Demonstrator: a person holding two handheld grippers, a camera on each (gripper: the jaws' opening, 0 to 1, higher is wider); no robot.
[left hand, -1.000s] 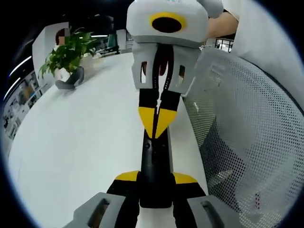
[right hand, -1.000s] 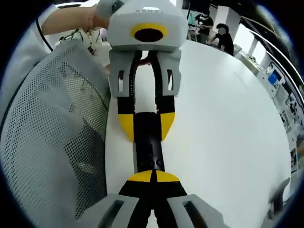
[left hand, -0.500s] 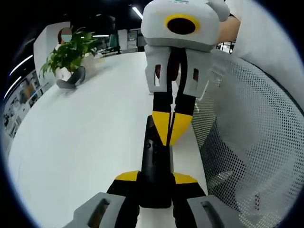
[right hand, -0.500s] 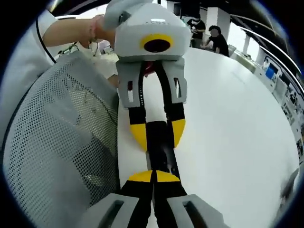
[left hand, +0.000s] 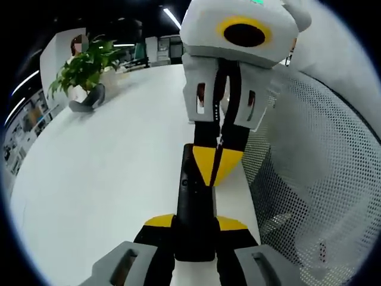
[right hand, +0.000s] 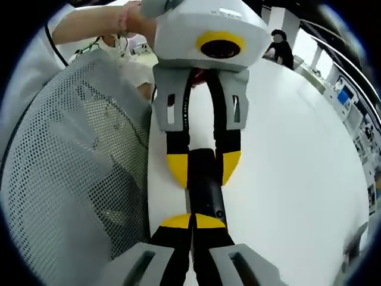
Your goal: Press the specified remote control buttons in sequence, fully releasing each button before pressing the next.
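A slim black remote [left hand: 190,202] lies lengthwise over the white table [left hand: 107,167], near its edge. My left gripper [left hand: 195,223] is shut on its near end, one yellow pad on each side. My right gripper [left hand: 215,170] comes in from above with its jaws shut, its yellow tips resting on the remote's top face. In the right gripper view, the right gripper [right hand: 191,221] is shut and its tips sit on the remote [right hand: 207,196]. Beyond it the left gripper [right hand: 203,168] clamps the remote's sides. Which button lies under the tips is hidden.
A grey mesh chair back [left hand: 315,179] stands close beside the table edge, also seen as mesh [right hand: 65,179]. A potted plant [left hand: 83,65] sits at the table's far left. A person's hand [right hand: 128,21] holds the left gripper. Seated people [right hand: 280,50] are far off.
The right gripper has slid along the remote toward the left gripper, staying shut. The two grippers are closer together. The left gripper's hold on the remote is unchanged.
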